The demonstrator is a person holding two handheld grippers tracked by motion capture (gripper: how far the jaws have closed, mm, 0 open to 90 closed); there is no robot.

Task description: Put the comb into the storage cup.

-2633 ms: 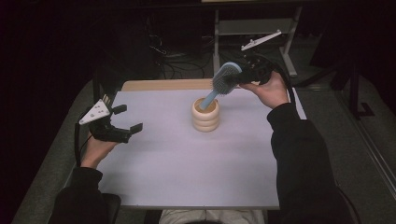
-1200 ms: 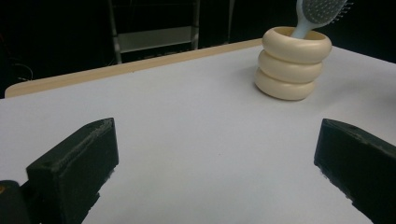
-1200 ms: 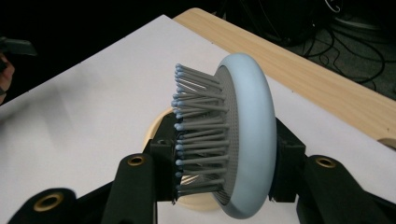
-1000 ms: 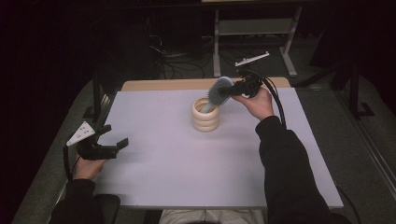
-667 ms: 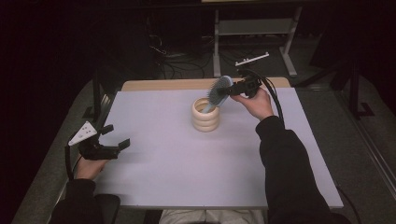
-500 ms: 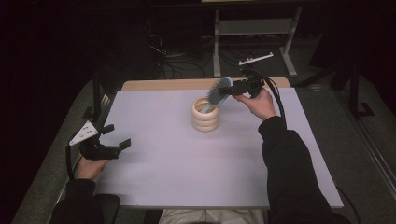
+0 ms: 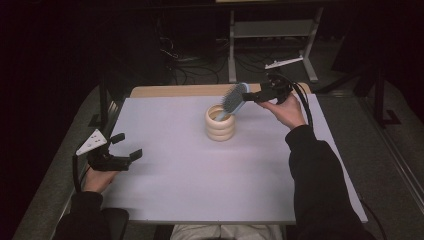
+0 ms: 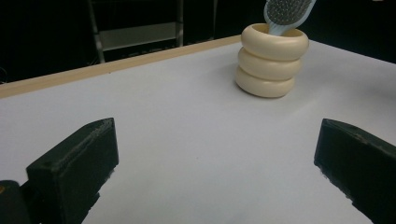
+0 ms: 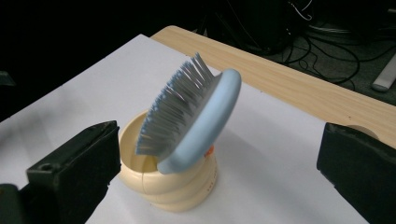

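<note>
A light blue hairbrush (image 7: 234,99) leans handle-down in a cream cup made of stacked rings (image 7: 220,123) at the back middle of the white table (image 7: 200,175). My right gripper (image 7: 251,97) hovers just right of the brush head. Its jaws have just been opening and now stand wide, with the brush (image 9: 196,116) ahead of them and touching neither pad. In that view the cup (image 9: 163,186) sits below the brush. My left gripper (image 7: 129,146) rests open near the table's left edge, far from the cup (image 8: 272,60) and brush (image 8: 286,11).
A wooden strip (image 7: 170,91) runs along the table's far edge. Behind it stand a metal rack (image 7: 272,30) and cables on the dark floor. The right gripper's cable (image 7: 302,100) trails over the person's hand.
The right gripper's jaws have opened off the hairbrush, which stays leaning in the cup. The left hand drew back toward the near left edge early on and then stayed put.
</note>
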